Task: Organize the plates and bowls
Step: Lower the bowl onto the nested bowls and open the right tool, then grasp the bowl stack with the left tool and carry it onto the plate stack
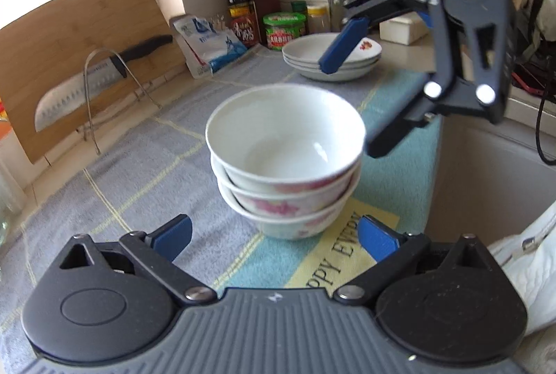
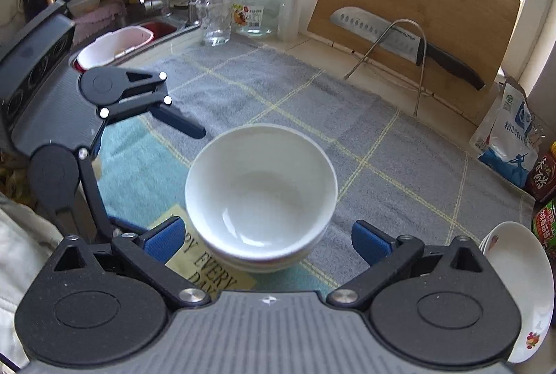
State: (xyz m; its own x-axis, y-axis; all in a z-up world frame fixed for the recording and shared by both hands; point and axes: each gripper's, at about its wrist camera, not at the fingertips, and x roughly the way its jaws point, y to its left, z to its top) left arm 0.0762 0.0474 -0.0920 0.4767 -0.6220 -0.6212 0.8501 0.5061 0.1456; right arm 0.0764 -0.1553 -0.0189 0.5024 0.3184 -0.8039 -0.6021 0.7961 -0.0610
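Observation:
Three white bowls with pink flowers are stacked (image 1: 285, 158) on the towel in the middle of the counter; the stack also shows from above in the right wrist view (image 2: 260, 193). A stack of white plates (image 1: 330, 58) sits behind it, and its edge shows in the right wrist view (image 2: 521, 287). My left gripper (image 1: 274, 238) is open and empty, just in front of the bowls. My right gripper (image 2: 267, 240) is open and empty, above the bowls' near side; it also shows in the left wrist view (image 1: 354, 106), with one finger (image 1: 342, 46) over the plates.
A grey and teal checked towel (image 1: 139, 186) covers the counter. A cutting board (image 2: 417, 9) with a knife (image 2: 399, 40) on a wire rack stands at the wall. Bottles, jars (image 1: 285, 30), a salt bag (image 1: 208, 44) and a glass (image 2: 215, 23) line the edges. A sink (image 2: 114, 44) lies beyond.

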